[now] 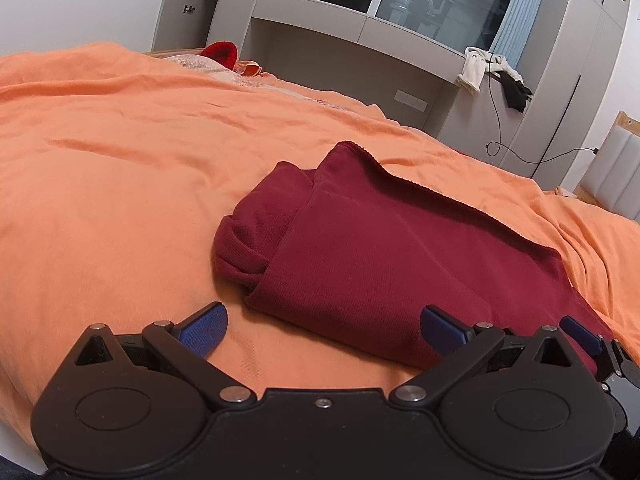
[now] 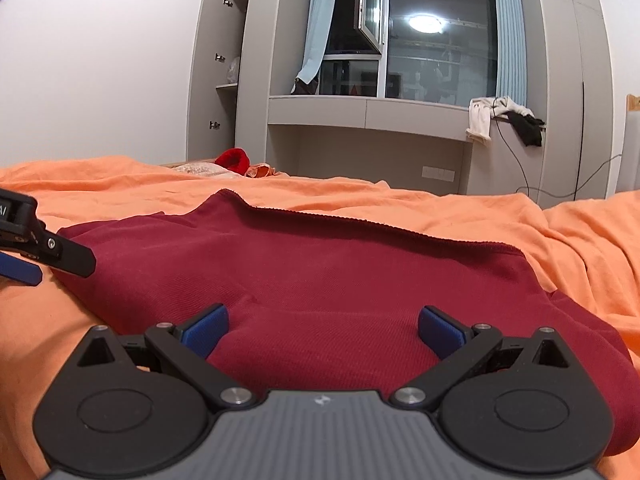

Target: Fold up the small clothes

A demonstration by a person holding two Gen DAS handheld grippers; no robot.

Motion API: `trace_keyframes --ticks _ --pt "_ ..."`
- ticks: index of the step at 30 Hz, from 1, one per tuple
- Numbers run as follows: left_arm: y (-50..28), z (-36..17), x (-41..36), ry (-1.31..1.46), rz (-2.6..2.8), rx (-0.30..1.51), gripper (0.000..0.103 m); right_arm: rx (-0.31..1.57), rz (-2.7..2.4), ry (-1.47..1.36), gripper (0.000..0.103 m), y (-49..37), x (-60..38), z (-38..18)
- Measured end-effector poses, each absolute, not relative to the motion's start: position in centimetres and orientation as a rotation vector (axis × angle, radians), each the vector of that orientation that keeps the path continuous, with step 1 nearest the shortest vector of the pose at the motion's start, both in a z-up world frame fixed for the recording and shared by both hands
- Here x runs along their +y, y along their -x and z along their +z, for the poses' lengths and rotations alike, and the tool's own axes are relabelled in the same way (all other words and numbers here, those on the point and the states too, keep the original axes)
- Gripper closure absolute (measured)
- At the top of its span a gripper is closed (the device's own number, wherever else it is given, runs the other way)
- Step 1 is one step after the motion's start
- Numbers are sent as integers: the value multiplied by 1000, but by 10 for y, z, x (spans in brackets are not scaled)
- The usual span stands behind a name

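Note:
A dark red garment (image 1: 380, 248) lies partly folded on the orange bedspread (image 1: 120, 160), with a bunched part at its left end. My left gripper (image 1: 324, 330) is open and empty, low at the garment's near left corner. My right gripper (image 2: 323, 330) is open and empty, just above the near edge of the garment (image 2: 320, 264). A blue finger of the right gripper shows at the lower right of the left wrist view (image 1: 580, 334). The left gripper shows at the left edge of the right wrist view (image 2: 36, 248).
A red plush item (image 2: 234, 159) and a pillow lie at the far end of the bed. Grey cabinets and a window ledge (image 2: 368, 112) stand beyond it. White and black clothes (image 2: 504, 120) hang there, with a dangling cable. The bedspread (image 2: 580, 240) is wrinkled at the right.

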State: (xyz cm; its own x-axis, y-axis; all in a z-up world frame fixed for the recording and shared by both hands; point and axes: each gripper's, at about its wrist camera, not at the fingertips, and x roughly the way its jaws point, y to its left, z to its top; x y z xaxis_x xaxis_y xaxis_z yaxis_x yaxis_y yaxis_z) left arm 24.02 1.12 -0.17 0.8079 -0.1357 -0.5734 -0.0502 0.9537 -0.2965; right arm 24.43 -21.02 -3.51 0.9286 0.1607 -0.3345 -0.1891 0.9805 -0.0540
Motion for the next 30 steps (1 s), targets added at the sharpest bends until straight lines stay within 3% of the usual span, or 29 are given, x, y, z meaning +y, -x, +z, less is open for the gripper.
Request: trace_keyframes --ticks 30 --pt "-239 -5 4 244 -33 623 1 344 122 4 0 -245 -225 -28"
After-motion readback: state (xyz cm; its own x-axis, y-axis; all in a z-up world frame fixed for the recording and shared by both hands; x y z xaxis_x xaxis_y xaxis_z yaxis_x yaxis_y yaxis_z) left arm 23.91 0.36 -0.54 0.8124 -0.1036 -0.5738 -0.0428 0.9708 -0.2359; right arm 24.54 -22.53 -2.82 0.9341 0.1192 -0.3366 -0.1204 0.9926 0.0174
